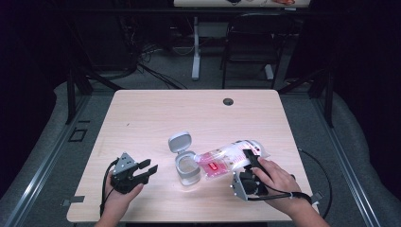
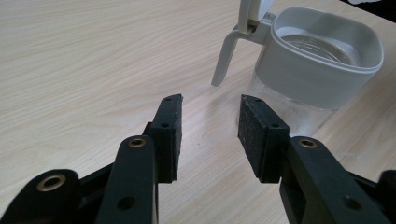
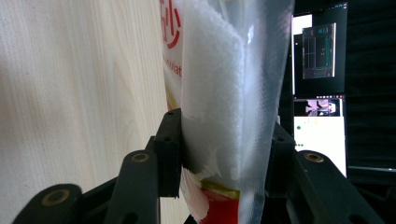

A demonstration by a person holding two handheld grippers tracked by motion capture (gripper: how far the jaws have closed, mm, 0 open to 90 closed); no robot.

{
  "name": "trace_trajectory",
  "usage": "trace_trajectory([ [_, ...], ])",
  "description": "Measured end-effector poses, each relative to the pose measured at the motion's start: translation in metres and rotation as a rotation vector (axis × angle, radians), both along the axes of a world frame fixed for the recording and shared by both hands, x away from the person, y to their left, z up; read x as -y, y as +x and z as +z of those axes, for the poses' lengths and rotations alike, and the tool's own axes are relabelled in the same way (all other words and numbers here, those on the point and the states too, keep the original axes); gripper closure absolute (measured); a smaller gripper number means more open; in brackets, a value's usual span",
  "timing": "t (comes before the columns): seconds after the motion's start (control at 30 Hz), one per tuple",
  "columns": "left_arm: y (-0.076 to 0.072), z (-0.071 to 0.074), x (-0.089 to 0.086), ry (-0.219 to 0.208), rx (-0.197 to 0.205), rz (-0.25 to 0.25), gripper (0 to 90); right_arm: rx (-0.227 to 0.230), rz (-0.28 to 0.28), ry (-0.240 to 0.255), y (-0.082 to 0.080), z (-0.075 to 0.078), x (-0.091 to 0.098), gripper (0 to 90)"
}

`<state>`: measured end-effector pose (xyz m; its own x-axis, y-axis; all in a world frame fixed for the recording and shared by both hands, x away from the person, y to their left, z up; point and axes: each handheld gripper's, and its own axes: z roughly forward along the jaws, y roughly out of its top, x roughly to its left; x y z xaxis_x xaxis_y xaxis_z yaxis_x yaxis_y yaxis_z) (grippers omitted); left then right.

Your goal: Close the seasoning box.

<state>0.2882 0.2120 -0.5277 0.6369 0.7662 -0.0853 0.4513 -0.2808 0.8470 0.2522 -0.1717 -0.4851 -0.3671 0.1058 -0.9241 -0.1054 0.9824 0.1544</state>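
On my table (image 1: 142,113), the clear bag (image 1: 231,157) lies tipped, its long axis running right to left, mouth over the open grey-rimmed container (image 1: 188,169) (lid up). My right gripper (image 1: 249,163) pinches the bag; my left gripper (image 1: 144,169) rests spread, holding nothing.

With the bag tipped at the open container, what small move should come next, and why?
Probably tilt the bag a little steeper. The right gripper is clamped on its raised end, and the low corner already sits over the open mouth of the container, lid flipped back. The left gripper rests open beside it on the table, so it could steady the container if needed.
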Motion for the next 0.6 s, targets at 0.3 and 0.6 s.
trace_trajectory([
  [0.3,-0.002,0.004,0.002,0.001,0.010,-0.012,60.3,0.018,0.008,-0.015,0.001,-0.001,-0.001,58.6],
  [0.6,-0.007,0.013,0.009,-0.008,0.040,-0.035,59.9,0.025,0.012,-0.053,0.001,-0.001,-0.004,58.7],
])
